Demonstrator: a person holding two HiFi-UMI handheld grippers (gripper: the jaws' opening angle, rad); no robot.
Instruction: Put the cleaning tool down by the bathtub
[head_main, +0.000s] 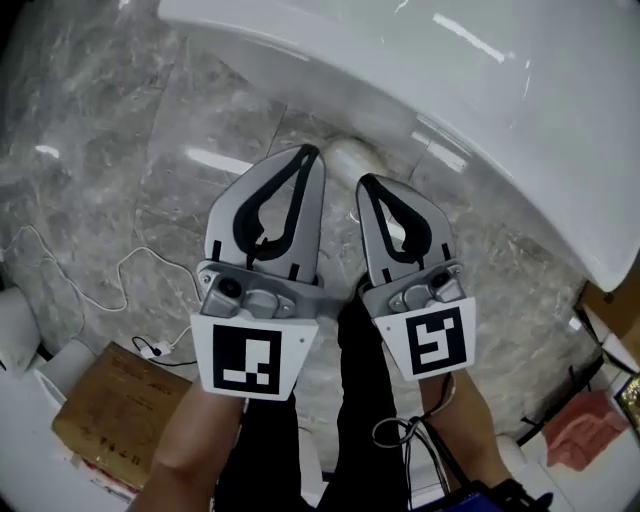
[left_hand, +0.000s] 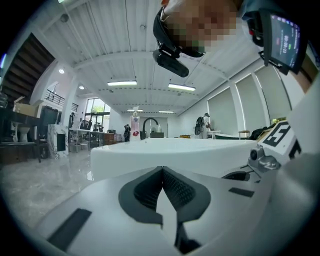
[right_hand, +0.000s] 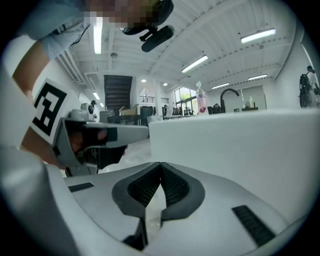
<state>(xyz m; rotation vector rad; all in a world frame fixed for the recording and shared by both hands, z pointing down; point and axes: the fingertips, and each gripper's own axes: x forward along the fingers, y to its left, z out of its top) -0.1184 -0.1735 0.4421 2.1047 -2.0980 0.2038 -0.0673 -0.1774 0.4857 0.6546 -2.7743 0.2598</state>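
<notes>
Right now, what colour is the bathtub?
The bathtub is glossy white; it shows best in the head view.

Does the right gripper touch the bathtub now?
Apart. In the head view, marble floor shows between the shut right gripper and the bathtub.

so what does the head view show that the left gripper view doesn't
Only the head view: a cardboard box and a white cable lying on the floor. Only the left gripper view: the room beyond, with ceiling lights, a dark staircase and a black faucet in the distance. Both: the white bathtub, the marble floor, the left gripper, shut with nothing between its jaws, and the right gripper beside it.
</notes>
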